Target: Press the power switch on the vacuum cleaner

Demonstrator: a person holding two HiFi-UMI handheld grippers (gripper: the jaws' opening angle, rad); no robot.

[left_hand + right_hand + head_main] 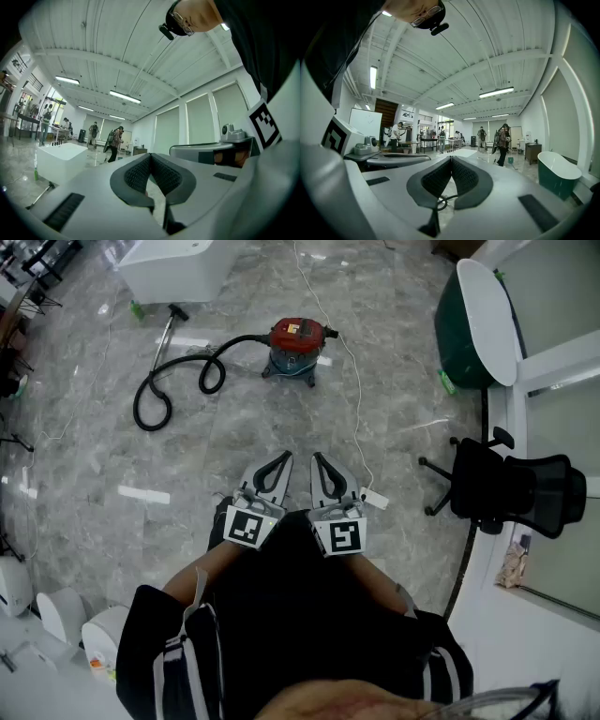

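Currently both grippers are held close to the person's body, side by side, with their fingers pointing forward over the marble floor (234, 442). The left gripper (283, 461) has its jaws closed tip to tip with nothing between them, as its own view confirms (150, 155). The right gripper (318, 461) is in the same condition, pads meeting at the tips and empty (451, 158).

The vacuum (298, 345) (red top, dark blue body) stands on the floor well ahead of both sets of fingertips, roughly in line with the gap between the two grippers, and neither gripper touches it. Its black hose (155, 397) loops away ahead and left of the left fingers. A white cord (356, 399) runs from the vacuum back toward the right fingers and ends at a white plug (375, 499) just right of them. A black chair (506, 486) stands well to the right of the right fingers.
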